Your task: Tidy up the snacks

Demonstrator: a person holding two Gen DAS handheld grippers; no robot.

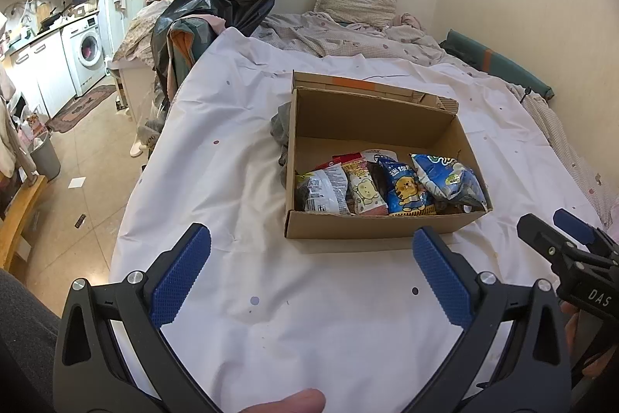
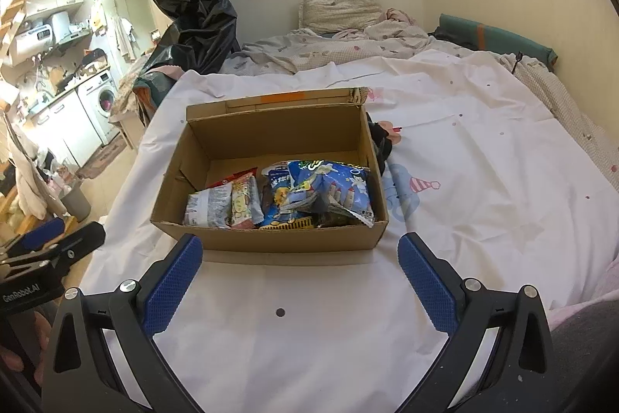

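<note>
Both my left gripper (image 1: 311, 271) and right gripper (image 2: 300, 273) hover spread and empty before the snack box (image 2: 271, 237); I should approach squarely.

A small home: bed (image 2: 464, 157) beside a kitchenette with washing machine (image 1: 88, 53).

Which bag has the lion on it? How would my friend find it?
Look on the white sheet for the cardboard box. The snack bags stand in a row along its near wall. The lion bag is dark blue with a yellow cartoon lion, between the pale bear bag and the bigger blue-white bag.
</note>
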